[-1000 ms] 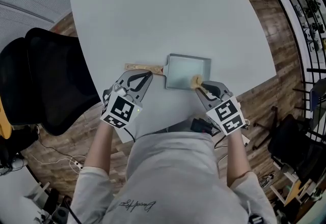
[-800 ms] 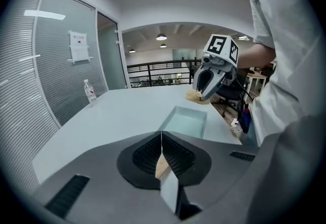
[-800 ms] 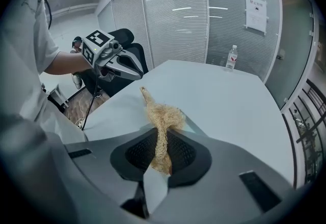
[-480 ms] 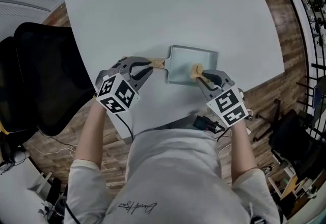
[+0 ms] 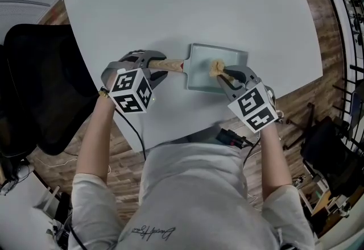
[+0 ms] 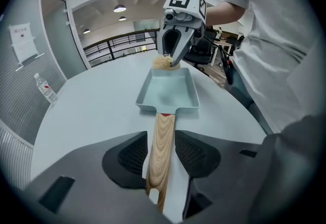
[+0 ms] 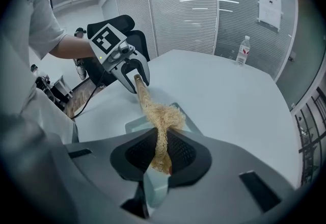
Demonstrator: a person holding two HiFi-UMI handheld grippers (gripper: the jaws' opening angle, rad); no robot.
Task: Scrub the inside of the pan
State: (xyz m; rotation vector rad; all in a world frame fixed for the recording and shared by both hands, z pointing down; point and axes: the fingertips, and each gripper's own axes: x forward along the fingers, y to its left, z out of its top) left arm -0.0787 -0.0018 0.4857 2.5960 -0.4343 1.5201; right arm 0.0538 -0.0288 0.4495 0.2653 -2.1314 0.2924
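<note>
A pale green rectangular pan (image 5: 203, 77) with a wooden handle (image 5: 171, 65) lies on the white table (image 5: 170, 4). My left gripper (image 5: 158, 66) straddles the handle (image 6: 161, 136); its jaws are opening, and the pads stand just off the wood on both sides. My right gripper (image 5: 226, 76) is shut on a tan fibre scrubber (image 5: 217, 66), which rests at the pan's far-right inner edge. In the right gripper view the scrubber (image 7: 164, 116) sticks out past the pads over the pan (image 7: 136, 127). In the left gripper view the pan (image 6: 170, 93) lies ahead with the scrubber (image 6: 163, 62) at its far end.
A black office chair (image 5: 34, 84) stands left of the table. A water bottle (image 7: 244, 50) stands far off on the table. The table's near edge runs just below both grippers, with a black device and cables (image 5: 230, 140) at the person's waist.
My left gripper has let go of the wooden handle, its jaws parting around it, and its marker cube has turned up. The right gripper keeps the scrubber in the pan.
</note>
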